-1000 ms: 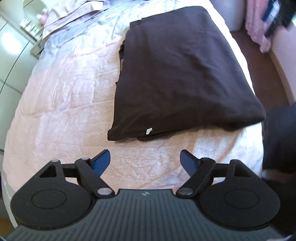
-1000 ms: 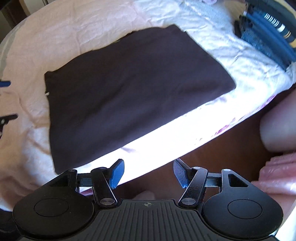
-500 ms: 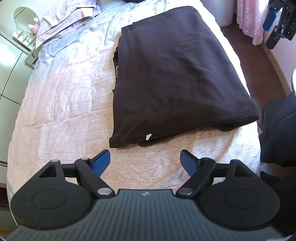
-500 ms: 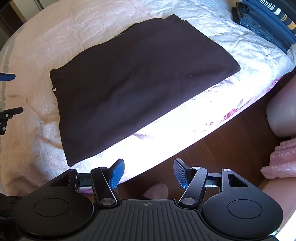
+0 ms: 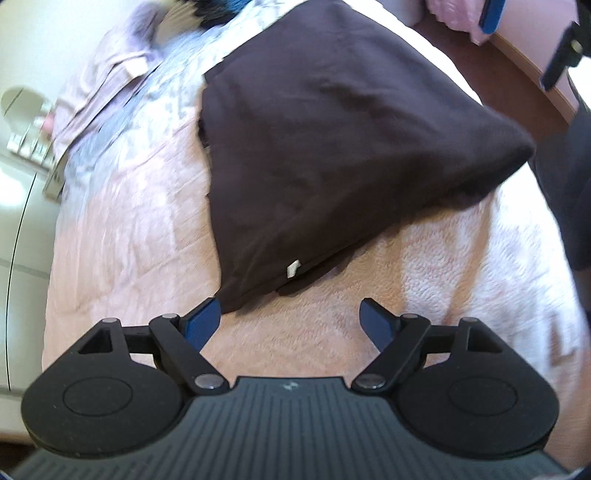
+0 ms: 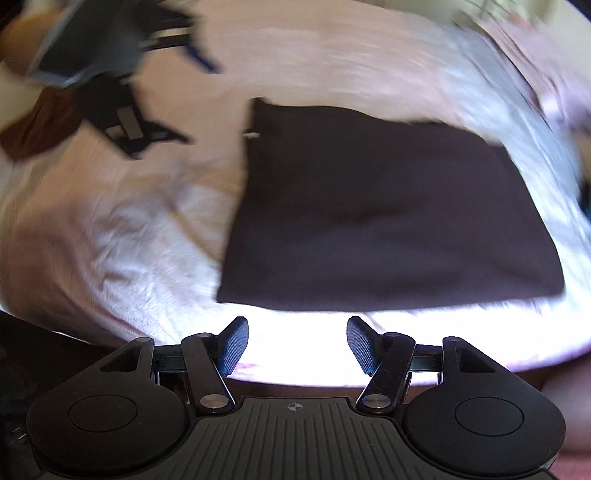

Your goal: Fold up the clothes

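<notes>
Dark brown garment (image 5: 332,147), folded flat into a rough rectangle, lying on the bed (image 5: 122,229) along its side edge and reaching close to the foot corner. Small white tag (image 5: 293,268) at the garment's near corner in the left wrist view; lower layers show at that same corner.

Left gripper (image 5: 290,321): jaws open, holding nothing, poised just short of the garment's tagged corner; its left blue pad sits right beside the cloth edge, contact uncertain.

Right gripper (image 6: 296,343): jaws open, holding nothing, over the bright side edge of the bed, just short of the garment's long edge (image 6: 388,206). This view is heavily motion-blurred.

Bed cover: pale pink, textured, wrinkled. Pink pillows (image 5: 107,70) at the head end. Dark blurred clothing (image 5: 207,11) at the far head corner. White cabinet (image 5: 18,206) beside the bed.
</notes>
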`<state>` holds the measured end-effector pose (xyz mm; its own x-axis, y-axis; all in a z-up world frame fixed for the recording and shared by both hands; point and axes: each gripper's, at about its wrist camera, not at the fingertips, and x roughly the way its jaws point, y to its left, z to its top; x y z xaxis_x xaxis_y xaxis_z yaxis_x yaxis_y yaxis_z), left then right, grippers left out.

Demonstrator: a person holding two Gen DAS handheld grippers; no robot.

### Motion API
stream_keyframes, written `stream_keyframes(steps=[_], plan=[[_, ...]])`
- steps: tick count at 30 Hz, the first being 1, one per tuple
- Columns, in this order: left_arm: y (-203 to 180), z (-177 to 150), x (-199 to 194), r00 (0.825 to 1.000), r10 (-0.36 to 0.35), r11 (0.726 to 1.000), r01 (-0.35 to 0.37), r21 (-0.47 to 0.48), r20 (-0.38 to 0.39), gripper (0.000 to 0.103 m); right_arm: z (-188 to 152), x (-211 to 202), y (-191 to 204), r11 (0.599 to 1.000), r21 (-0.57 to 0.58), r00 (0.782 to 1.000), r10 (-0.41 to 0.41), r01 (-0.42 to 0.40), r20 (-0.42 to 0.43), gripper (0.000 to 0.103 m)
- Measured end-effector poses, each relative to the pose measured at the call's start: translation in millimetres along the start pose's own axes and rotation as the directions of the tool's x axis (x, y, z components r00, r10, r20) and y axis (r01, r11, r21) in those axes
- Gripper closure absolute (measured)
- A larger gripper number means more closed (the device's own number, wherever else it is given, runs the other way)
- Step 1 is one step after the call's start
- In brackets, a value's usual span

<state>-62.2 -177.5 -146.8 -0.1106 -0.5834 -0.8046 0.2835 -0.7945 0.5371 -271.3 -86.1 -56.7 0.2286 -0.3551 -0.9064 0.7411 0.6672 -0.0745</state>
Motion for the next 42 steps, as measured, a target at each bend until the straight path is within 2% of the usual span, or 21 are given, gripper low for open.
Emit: stream_keyframes(steps=[3, 6, 9, 11, 14, 16, 18, 20, 21, 22, 23, 25, 26, 29, 34, 38, 41, 42], plan=[[-13.9, -9.8, 24.0, 0.998, 0.009, 0.993, -0.016, 0.115, 0.060, 0.023, 9.2, 27.1, 29.9, 0.998, -0.053, 1.000, -0.020, 0.019, -0.010, 0.041], [-24.4, -19.9, 46.2, 0.992, 0.034, 0.966, -0.064, 0.251, 0.122, 0.024, 17.7, 51.4, 45.9, 0.997, -0.058, 0.999, -0.045, 0.044, -0.019, 0.040], [-30.7, -29.2, 67.0, 0.984, 0.059, 0.908, -0.123, 0.402, 0.168, 0.032, 22.0, 71.2, 54.8, 0.993, -0.075, 0.995, -0.097, 0.094, -0.037, 0.040], [-31.1, -33.2, 75.2, 0.973, 0.078, 0.865, -0.174, 0.470, 0.217, 0.032, 22.1, 82.8, 55.9, 0.990, -0.070, 0.991, -0.125, 0.121, -0.057, 0.040], [-28.7, -33.9, 85.3, 0.957, 0.097, 0.820, -0.233, 0.522, 0.275, 0.035, 21.1, 92.9, 56.0, 0.983, -0.091, 0.984, -0.164, 0.158, -0.066, 0.040], [-25.7, -30.7, 92.1, 0.952, 0.094, 0.810, -0.243, 0.533, 0.291, 0.035, 20.4, 94.0, 53.2, 0.977, -0.113, 0.980, -0.188, 0.181, -0.060, 0.041], [-21.1, -26.8, 98.5, 0.950, 0.085, 0.801, -0.244, 0.547, 0.299, 0.042, 19.6, 95.1, 50.3, 0.970, -0.135, 0.976, -0.212, 0.204, -0.053, 0.041], [-16.6, -23.9, 102.1, 0.950, 0.068, 0.802, -0.234, 0.549, 0.305, 0.060, 18.9, 96.2, 47.4, 0.961, -0.156, 0.971, -0.236, 0.226, -0.045, 0.041], [-14.4, -22.6, 103.5, 0.950, 0.058, 0.805, -0.227, 0.549, 0.307, 0.072, 18.5, 96.8, 46.0, 0.957, -0.167, 0.968, -0.247, 0.237, -0.041, 0.045], [-12.7, -21.4, 104.1, 0.950, 0.053, 0.809, -0.221, 0.544, 0.307, 0.077, 18.1, 97.3, 44.6, 0.952, -0.178, 0.965, -0.259, 0.249, -0.037, 0.052], [-11.6, -20.4, 104.1, 0.951, 0.052, 0.816, -0.217, 0.536, 0.305, 0.084, 17.7, 97.9, 43.1, 0.947, -0.188, 0.962, -0.270, 0.260, -0.033, 0.067], [-9.3, -18.3, 104.0, 0.952, 0.051, 0.828, -0.208, 0.520, 0.300, 0.089, 17.6, 97.3, 40.7, 0.940, -0.203, 0.959, -0.284, 0.273, -0.025, 0.076], [-8.1, -17.2, 104.0, 0.953, 0.050, 0.834, -0.204, 0.512, 0.298, 0.092, 19.2, 92.9, 40.7, 0.947, -0.194, 0.964, -0.266, 0.257, -0.024, 0.089], [-1.2, -14.3, 97.9, 0.956, 0.041, 0.852, -0.185, 0.489, 0.291, 0.095, 24.1, 79.4, 40.8, 0.964, -0.169, 0.977, -0.213, 0.207, -0.018, 0.093], [12.0, -21.0, 64.9, 0.952, 0.026, 0.855, -0.179, 0.486, 0.305, 0.097, 32.1, 57.0, 40.8, 0.984, -0.127, 0.992, -0.123, 0.122, -0.006, 0.094], [16.3, -36.2, 27.9, 0.963, -0.024, 0.857, -0.118, 0.501, 0.267, 0.098, 38.6, 39.1, 40.8, 0.994, -0.094, 0.999, -0.051, 0.052, 0.007, 0.094], [24.1, -42.3, 5.0, 0.976, -0.094, 0.862, -0.019, 0.507, 0.196, 0.098, 43.0, 24.6, 39.7, 0.998, -0.062, 1.000, 0.000, 0.001, 0.019, 0.094], [30.8, -37.8, -0.8, 0.976, -0.104, 0.864, -0.006, 0.504, 0.189, 0.098, 43.3, 16.9, 36.3, 0.999, -0.032, 1.000, 0.010, -0.009, 0.029, 0.094]])
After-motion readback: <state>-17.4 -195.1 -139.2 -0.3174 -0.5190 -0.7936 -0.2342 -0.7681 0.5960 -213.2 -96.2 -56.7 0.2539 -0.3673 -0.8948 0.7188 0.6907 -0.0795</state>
